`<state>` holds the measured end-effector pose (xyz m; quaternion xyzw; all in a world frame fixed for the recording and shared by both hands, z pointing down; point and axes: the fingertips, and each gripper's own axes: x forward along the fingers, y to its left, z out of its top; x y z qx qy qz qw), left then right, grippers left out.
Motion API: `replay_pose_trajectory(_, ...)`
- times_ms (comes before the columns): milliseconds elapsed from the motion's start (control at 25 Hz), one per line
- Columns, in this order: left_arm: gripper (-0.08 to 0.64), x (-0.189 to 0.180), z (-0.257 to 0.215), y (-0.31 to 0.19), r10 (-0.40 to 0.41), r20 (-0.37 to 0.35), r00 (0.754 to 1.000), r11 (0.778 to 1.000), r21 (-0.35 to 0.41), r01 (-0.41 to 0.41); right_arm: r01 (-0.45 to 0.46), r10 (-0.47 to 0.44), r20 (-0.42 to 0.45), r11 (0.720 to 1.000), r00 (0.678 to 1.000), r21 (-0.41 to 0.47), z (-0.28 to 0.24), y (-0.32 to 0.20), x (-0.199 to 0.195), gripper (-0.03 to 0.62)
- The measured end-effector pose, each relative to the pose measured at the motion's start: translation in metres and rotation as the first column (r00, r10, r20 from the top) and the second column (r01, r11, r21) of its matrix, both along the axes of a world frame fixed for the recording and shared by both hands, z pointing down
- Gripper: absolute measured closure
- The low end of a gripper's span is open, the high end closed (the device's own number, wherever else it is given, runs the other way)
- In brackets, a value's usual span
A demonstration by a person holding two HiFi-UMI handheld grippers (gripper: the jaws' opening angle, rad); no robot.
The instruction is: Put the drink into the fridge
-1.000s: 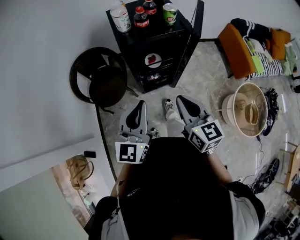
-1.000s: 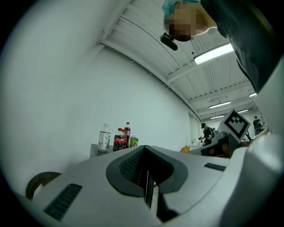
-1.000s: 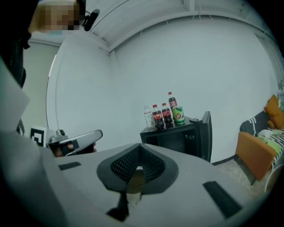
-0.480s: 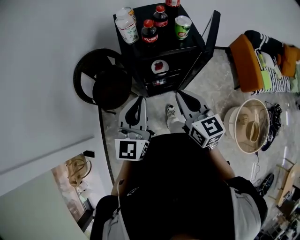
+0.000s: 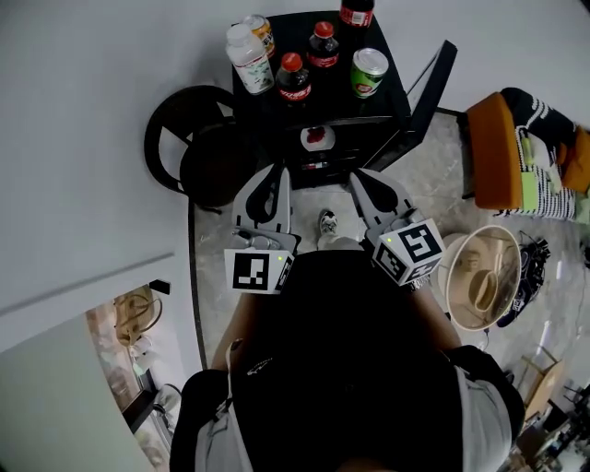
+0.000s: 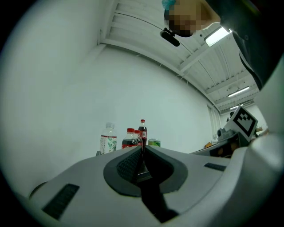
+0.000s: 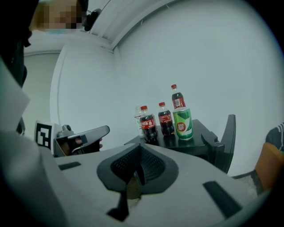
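**Approach step: both grippers empty, drinks not yet picked**

Left gripper (image 5: 276, 173) and right gripper (image 5: 361, 177) are held side by side in front of the person, both pointing at the black fridge (image 5: 380, 140). Each gripper's own view shows the jaws pressed together with nothing between them. Neither touches anything.

All the drinks stand upright on the fridge's top surface:
- a front cola bottle (image 5: 293, 77) near the front edge
- two more cola bottles (image 5: 323, 46) and (image 5: 356, 12) further back
- a green can (image 5: 369, 72) at front right
- a clear bottle with white cap (image 5: 249, 57) at front left
- a small can-like item (image 5: 262, 30) just behind the clear bottle, too small to identify

The fridge door (image 5: 433, 81) stands swung open on the right, so I don't think a door-opening step is needed. A small plate with something red (image 5: 316, 138) sits on a shelf inside; I can't make out the rest of the interior.

My read is that the task is at the reach phase and nothing has been loaded yet. The task doesn't say which drink to take. The green can is the nearest one on the right gripper's side, and the front cola bottle is nearest on the left gripper's side.

The next move calls for:
- spreading one gripper's jaws
- lifting that gripper to the height of the top surface
- straddling one drink mid-body without knocking the ones packed beside it
- clamping, lifting clear, then coming down into the open compartment

The main risk is tipping a neighbouring bottle, since they stand close together.
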<state>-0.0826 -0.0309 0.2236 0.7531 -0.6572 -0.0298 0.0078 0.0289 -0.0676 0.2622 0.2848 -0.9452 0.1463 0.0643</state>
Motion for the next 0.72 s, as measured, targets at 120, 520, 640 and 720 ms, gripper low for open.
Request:
replay_pose_trajectory(120, 0.549, 0.001, 0.003, -0.019, -0.037, 0.005, 0.999, 0.999, -0.013, 0.037, 0.011, -0.011, 0.001, 1.0, 1.0, 0.0, 0.001, -0.019, 0.007, 0.578)
replay_pose_trajectory(520, 0.532, -0.003, 0.003, -0.071, -0.11, 0.026, 0.994, 0.994, -0.025, 0.111, 0.05, -0.05, 0.011, 0.999, 0.999, -0.02, 0.006, -0.06, 0.015, 0.578)
replay_pose_trajectory(640, 0.472, -0.006, 0.003, -0.084, -0.124, 0.031, 0.992, 0.992, -0.026, 0.125, 0.063, -0.063, 0.009, 0.998, 0.998, -0.016, 0.007, -0.067, 0.016, 0.578)
replay_pose_trajectory(720, 0.421, -0.009, 0.006, -0.094, -0.133, 0.031, 0.991, 0.99, -0.035, 0.134, 0.071, -0.071, 0.006, 0.997, 0.997, -0.014, 0.009, -0.075, 0.016, 0.578)
